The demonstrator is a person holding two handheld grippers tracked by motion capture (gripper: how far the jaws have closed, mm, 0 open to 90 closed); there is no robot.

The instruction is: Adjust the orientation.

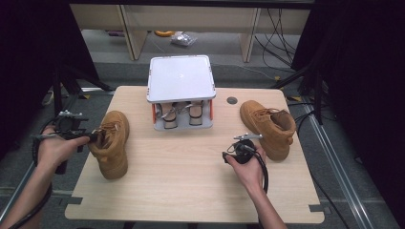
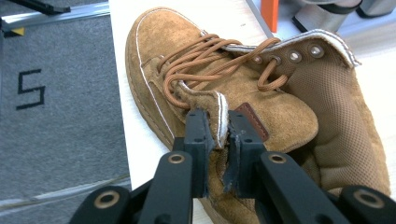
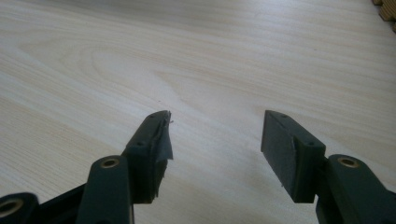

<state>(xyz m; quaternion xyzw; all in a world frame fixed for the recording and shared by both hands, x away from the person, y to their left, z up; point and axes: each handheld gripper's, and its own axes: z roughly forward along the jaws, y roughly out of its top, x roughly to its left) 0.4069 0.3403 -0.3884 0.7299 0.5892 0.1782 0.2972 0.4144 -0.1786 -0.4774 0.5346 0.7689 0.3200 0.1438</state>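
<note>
Pinching the collar edge of the tan boot (image 2: 224,88), the left gripper (image 2: 218,135) has it firm at nine o'clock on the table (image 1: 191,162); the right gripper (image 3: 215,140) hovers spread wide over bare wood at four o'clock.

L hand-held gripper (image 2: 217,140) clamped; R hand-held gripper (image 3: 215,149) agape.

You have two tan suede lace-up boots, one (image 1: 111,143) left, one (image 1: 270,126) right. You have one grey shoe rack (image 1: 180,78) holding one pair of sandals (image 1: 181,113).
</note>
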